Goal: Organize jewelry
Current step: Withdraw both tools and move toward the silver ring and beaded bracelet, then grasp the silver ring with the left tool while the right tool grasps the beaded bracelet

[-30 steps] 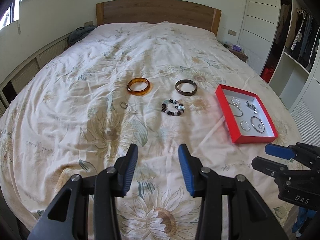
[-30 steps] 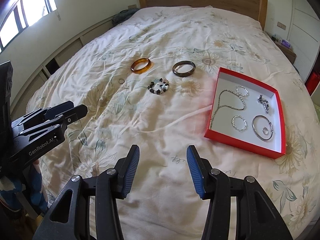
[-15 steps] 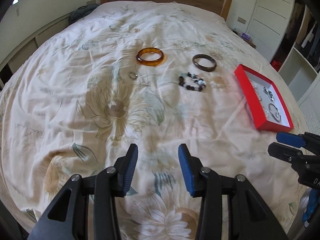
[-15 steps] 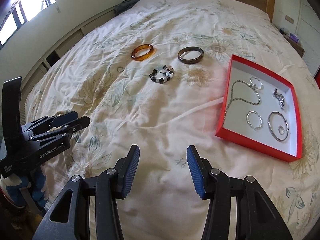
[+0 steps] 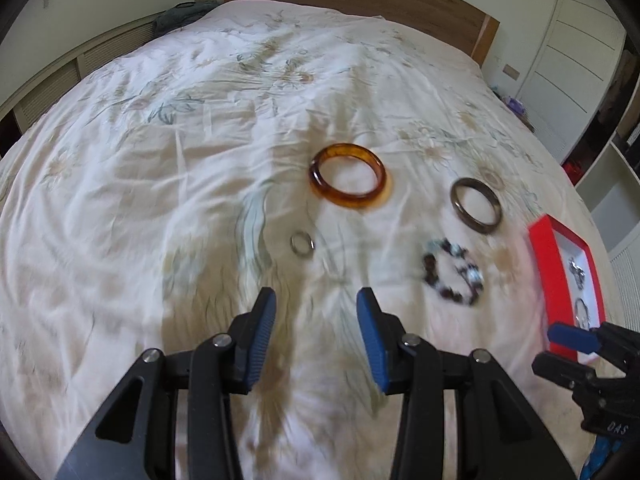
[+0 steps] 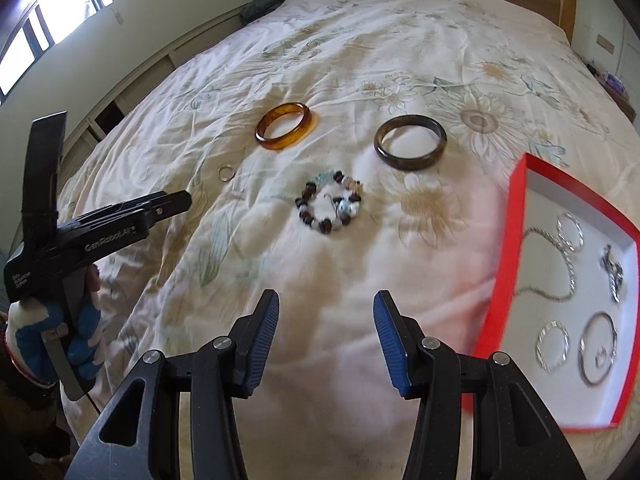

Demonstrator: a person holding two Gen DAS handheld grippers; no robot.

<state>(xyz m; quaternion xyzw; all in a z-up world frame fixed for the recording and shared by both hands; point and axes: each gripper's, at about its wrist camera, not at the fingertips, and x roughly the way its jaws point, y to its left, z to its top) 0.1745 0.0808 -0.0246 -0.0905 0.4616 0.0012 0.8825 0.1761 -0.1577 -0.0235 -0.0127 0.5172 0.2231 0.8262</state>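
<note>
Both hand-held grippers, left (image 5: 316, 330) and right (image 6: 326, 334), released, empty; red box (image 6: 504, 264) holds silver chain (image 6: 560, 276), rings.

Loose bangles (image 6: 284, 126), ring (image 6: 226, 172) beside box (image 6: 508, 240)

right claw (image 6: 326, 336) agape, empty | beaded bracelet (image 6: 329, 202) ahead | red box (image 6: 516, 216) right
</note>
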